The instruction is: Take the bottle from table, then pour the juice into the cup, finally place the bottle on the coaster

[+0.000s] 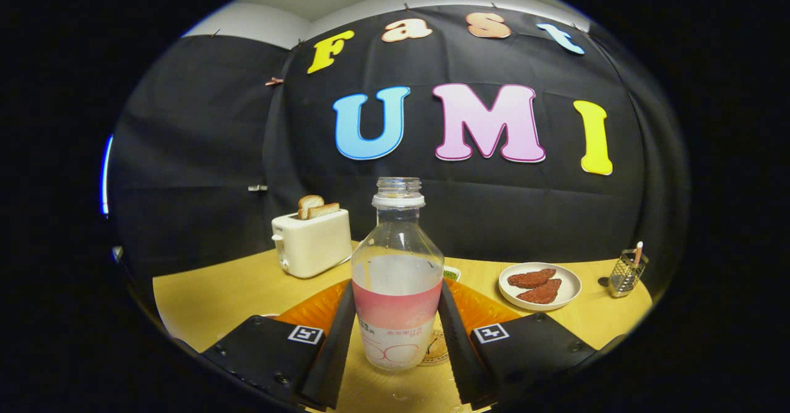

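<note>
While the tongs (397,320) press both fingers against its sides, the uncapped clear plastic bottle with a pink label (397,277) stands upright between them, above the yellow wooden counter (210,296), with an orange mat (315,308) behind.

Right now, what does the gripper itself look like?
The tongs are two long, flat, straight fingers that angle inward. Each is mounted on a boxy black block with screws at the corners, and each block carries a small square black-and-white marker. No cables visible.
</note>
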A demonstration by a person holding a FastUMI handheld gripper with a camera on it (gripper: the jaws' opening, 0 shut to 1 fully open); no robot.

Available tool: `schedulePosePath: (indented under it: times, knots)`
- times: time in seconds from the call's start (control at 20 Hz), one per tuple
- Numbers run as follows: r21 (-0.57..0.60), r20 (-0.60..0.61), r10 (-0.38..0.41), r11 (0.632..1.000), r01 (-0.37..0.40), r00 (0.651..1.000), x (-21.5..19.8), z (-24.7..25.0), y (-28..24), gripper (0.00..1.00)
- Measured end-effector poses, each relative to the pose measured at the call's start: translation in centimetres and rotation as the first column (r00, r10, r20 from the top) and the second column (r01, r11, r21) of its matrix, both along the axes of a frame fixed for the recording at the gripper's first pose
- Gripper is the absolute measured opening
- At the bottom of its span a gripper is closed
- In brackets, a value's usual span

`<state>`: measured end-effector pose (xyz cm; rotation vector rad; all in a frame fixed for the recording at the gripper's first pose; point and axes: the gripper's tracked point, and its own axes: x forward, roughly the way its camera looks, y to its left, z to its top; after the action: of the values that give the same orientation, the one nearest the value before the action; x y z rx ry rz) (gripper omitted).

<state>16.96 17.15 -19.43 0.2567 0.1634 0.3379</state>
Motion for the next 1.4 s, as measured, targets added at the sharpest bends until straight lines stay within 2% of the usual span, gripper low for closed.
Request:
schedulePosePath:
  times: [0.3, 0.7, 1.25, 1.4]
  knots:
    - [-0.021, -0.004, -0.056, 0.998, 0.056, 0.998, 3.0, -3.2, -1.4, 0.74]
    - [-0.037, -0.06, -0.052, 0.998, 0.05, 0.997, 4.5, -7.4, -0.9, 0.75]
    - [-0.057, -0.075, -0.049, 0.997, 0.045, 0.996, 4.6, -8.9, -0.7, 0.76]
    - [-0.045, -0.081, -0.022, 0.999, 0.019, 0.996, 4.2, -8.8, -0.2, 0.81]
